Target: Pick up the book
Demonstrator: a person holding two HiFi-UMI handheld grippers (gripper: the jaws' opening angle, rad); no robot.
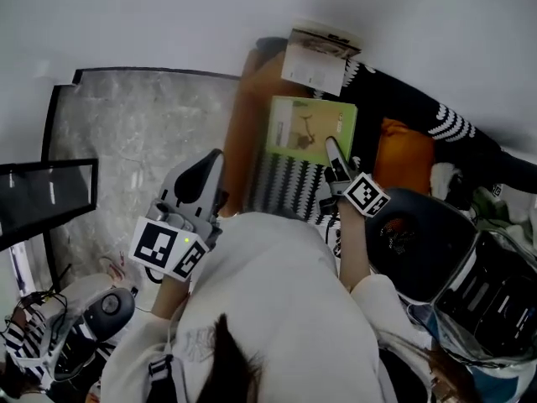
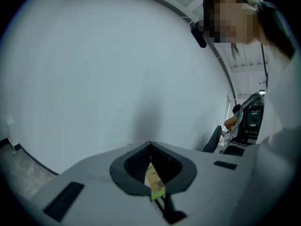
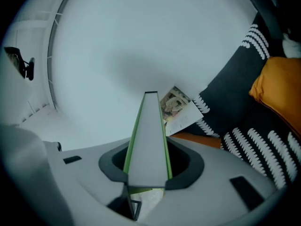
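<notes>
A: Item one, the book?
B: Book (image 1: 310, 128), green cover, upper centre of the head view, above a striped cloth (image 1: 281, 187). It is held edge-on in the right gripper (image 1: 334, 159), near the book's lower right corner. The right gripper view shows both pads pressed on the covers, with the page edge facing the camera.
A: Item two, the left gripper?
B: Left gripper (image 1: 200, 179), left of centre, well apart from the book. Its jaws are together with nothing from the scene between them, and it points at a bare wall.
A: Other stock?
B: Booklet (image 1: 317, 57), just beyond the book at the top. Orange cushion (image 1: 405, 154), to the right.
A: Step in hand?
B: Judged to be the lift. The grasp is made and the book looks clear of the cloth, though the head view is too steep to be sure its lower edge is free.
A: What does the next move call for?
B: A firm pinch, the book carried without swinging and kept off the booklet. The left gripper is likely not needed.
</notes>
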